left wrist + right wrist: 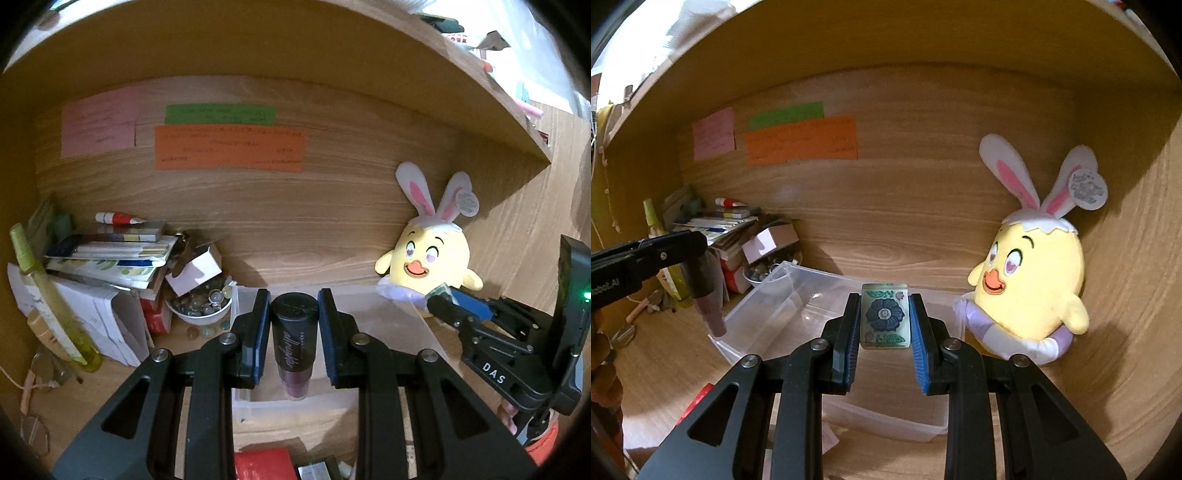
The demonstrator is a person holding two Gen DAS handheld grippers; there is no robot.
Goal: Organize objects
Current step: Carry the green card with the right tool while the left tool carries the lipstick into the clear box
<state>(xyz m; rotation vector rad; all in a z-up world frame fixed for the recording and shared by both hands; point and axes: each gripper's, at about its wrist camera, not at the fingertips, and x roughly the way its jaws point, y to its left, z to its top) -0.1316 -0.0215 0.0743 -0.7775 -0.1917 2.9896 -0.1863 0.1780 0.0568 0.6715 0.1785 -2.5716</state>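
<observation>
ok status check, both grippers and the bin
Left gripper shut on dark tube, above clear bin. Right gripper shut on flower tile, also over bin. Plush chick beside bin, not blocking.

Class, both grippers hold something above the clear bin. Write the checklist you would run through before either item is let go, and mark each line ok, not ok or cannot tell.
1. Left gripper clamps the dark cosmetic tube: ok.
2. Right gripper clamps the flower-printed tile: ok.
3. Tube hangs over the clear plastic bin, near its left rim: ok.
4. Tile is over the bin's inside: ok.
5. Bin floor below is free: cannot tell.
6. Plush chick sits outside the bin: ok.
</observation>
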